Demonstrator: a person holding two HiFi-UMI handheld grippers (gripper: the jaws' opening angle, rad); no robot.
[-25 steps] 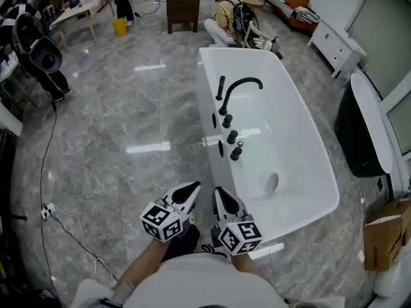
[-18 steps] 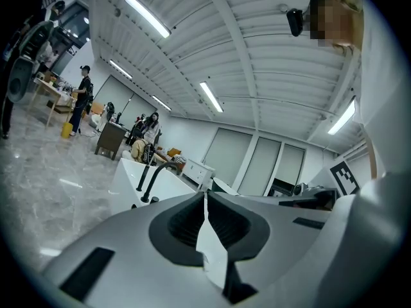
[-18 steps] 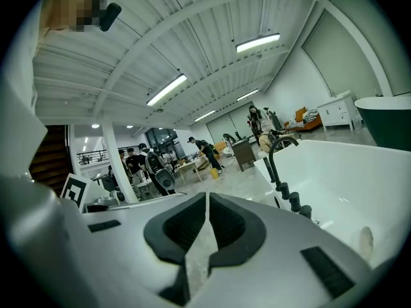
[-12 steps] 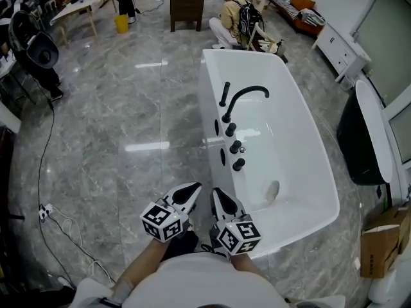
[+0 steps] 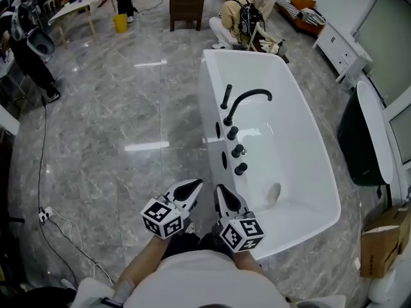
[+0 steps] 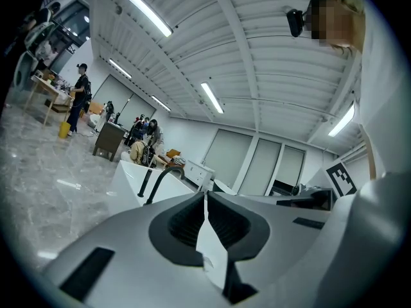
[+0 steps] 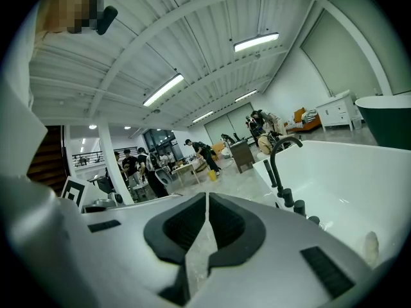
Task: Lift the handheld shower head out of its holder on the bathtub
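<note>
While both tools are held low in front of the person's body, the left gripper (image 5: 192, 186) has its jaws shut pad against pad, and the right gripper (image 5: 221, 191) is closed the same way. Each gripper view shows one thin seam where the dark pads meet.

Just beside the right gripper starts the near end of the white bathtub (image 5: 321, 172), which runs away from the person on grey marble floor (image 5: 115, 127). Along the tub's left rim, three black knobs (image 5: 237, 151) stand in a row, and they lie between the grippers and the fittings farther on. Past them rises the arched black faucet (image 5: 247, 98), its spout bent over the basin. Just left of the faucet, the handheld shower head (image 5: 226, 97) stands upright in its holder on the rim, a slim black stick well apart from both tools. It also shows ahead in the left gripper view (image 6: 144, 183) and in the right gripper view (image 7: 270, 172).

To the left, a cable (image 5: 42, 172) trails over the floor. To the right stands a dark second tub (image 5: 363, 146), with a cardboard box (image 5: 379, 242) nearer the person. Beyond the bathtub's far end a person (image 5: 241, 21) crouches, and farther off are a dark cabinet (image 5: 187, 5) and a yellow bucket (image 5: 120, 24).
</note>
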